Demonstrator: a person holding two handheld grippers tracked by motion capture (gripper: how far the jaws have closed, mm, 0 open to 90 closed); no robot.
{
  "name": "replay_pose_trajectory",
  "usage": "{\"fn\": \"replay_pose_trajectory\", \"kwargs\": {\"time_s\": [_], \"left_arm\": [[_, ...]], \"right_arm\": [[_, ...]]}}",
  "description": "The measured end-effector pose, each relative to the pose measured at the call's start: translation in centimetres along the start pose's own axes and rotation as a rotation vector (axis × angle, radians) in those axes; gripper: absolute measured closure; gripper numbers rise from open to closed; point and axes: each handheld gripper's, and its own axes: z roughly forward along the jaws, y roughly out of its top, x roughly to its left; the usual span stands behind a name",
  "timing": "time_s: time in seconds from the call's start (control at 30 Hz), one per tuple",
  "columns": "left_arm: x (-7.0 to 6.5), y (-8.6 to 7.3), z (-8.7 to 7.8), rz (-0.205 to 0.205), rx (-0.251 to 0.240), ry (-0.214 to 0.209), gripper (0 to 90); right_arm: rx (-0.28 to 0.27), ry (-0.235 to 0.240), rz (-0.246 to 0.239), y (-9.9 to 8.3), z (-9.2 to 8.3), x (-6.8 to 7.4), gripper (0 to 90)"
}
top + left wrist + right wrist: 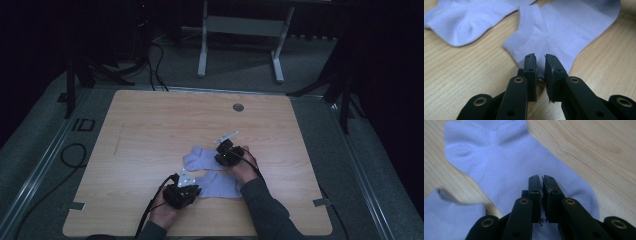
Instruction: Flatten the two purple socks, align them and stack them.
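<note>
Left gripper [192,191] sits at the heel edge of the near sock [220,184], jaws nearly together with a thin gap; whether they hold fabric I cannot tell. Right gripper [226,155] is over the far sock [200,157], jaws pressed almost together, grip on cloth unclear too. Both socks lie flat on the table [150,125], near its front middle. Risk: thin knit slips out or bunches if pinched shallowly.

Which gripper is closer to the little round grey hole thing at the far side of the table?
Right. The right gripper sits on the farther pale lilac sock, nearer the round grey grommet in the wooden table. The left gripper is lower, near the table's front edge, by the nearer sock.
</note>
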Motion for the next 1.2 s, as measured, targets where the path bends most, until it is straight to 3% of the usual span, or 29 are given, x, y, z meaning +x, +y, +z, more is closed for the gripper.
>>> {"fn": "replay_pose_trajectory", "kwargs": {"time_s": [0.3, 0.67, 0.73, 0.77, 0.87, 0.9, 1.0, 1.03, 1.13, 1.2], "left_arm": [[0.0, 0.0, 0.0, -0.004, -0.002, 0.0, 80.1], [0.0, 0.0, 0.0, -0.006, 0.0, -0.004, 80.1], [0.0, 0.0, 0.0, -0.006, 0.0, -0.003, 80.1], [0.0, 0.0, 0.0, -0.006, 0.0, -0.003, 80.1], [0.0, 0.0, 0.0, -0.007, -0.001, -0.003, 80.1], [0.0, 0.0, 0.0, -0.008, -0.001, -0.003, 80.1], [0.0, 0.0, 0.0, -0.008, -0.001, -0.004, 80.0], [0.0, 0.0, 0.0, -0.007, -0.001, -0.004, 80.0], [0.0, 0.0, 0.0, -0.008, -0.001, -0.003, 79.8], [0.0, 0.0, 0.0, -0.004, 0.002, -0.006, 79.2]], "right_arm": [[-0.022, -0.019, 0.049, -2.4, -1.4, -1.6, 84.6], [-0.008, -0.077, 0.108, -5.1, -3.3, -4.1, 80.7], [0.019, -0.117, 0.139, -5.2, -3.7, -4.4, 78.1], [0.022, -0.14, 0.133, -5.1, -3.7, -4.4, 76.7], [0.006, -0.144, 0.116, -4.9, -3.8, -4.1, 74.0], [-0.028, -0.119, 0.072, -4.3, -3.8, -3.3, 69.6], [-0.036, -0.1, 0.029, -3.7, -3.6, -2.5, 66.1], [-0.036, -0.084, -0.008, -3.0, -3.2, -1.8, 63.0], [-0.033, -0.08, -0.021, -2.6, -3.0, -1.5, 62.0], [-0.025, -0.069, -0.041, -1.5, -2.2, -0.8, 58.6]]}}
